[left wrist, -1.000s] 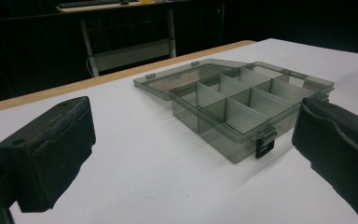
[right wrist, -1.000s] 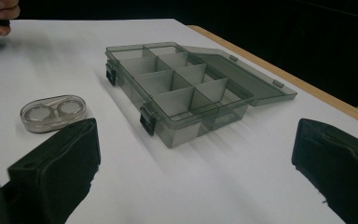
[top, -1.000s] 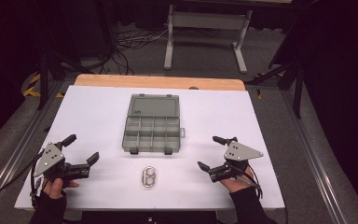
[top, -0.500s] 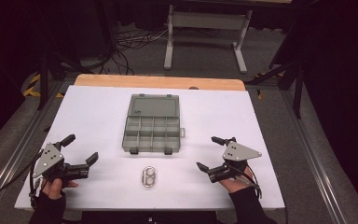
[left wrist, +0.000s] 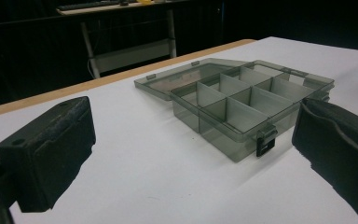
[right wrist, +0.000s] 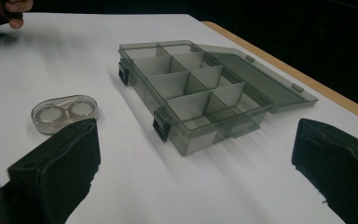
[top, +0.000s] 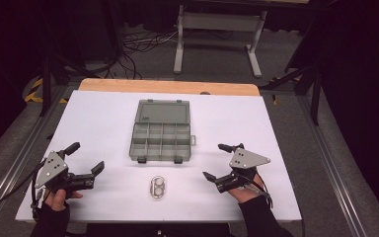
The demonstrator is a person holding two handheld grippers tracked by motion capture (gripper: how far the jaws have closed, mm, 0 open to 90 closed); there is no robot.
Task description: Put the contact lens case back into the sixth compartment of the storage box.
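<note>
Nothing has shifted: I hold my left tongs and right tongs wide and empty, lens case on the table between them, before the open box

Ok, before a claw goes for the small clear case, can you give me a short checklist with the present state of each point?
1. Left claw open and free: ok.
2. Right claw open and free: ok.
3. Case lies flat on the table, apart from both claws: ok.
4. Box open, lid folded back flat: ok.
5. Box compartments free: ok, as far as they show.
6. Case lid shut tight: cannot tell.
</note>
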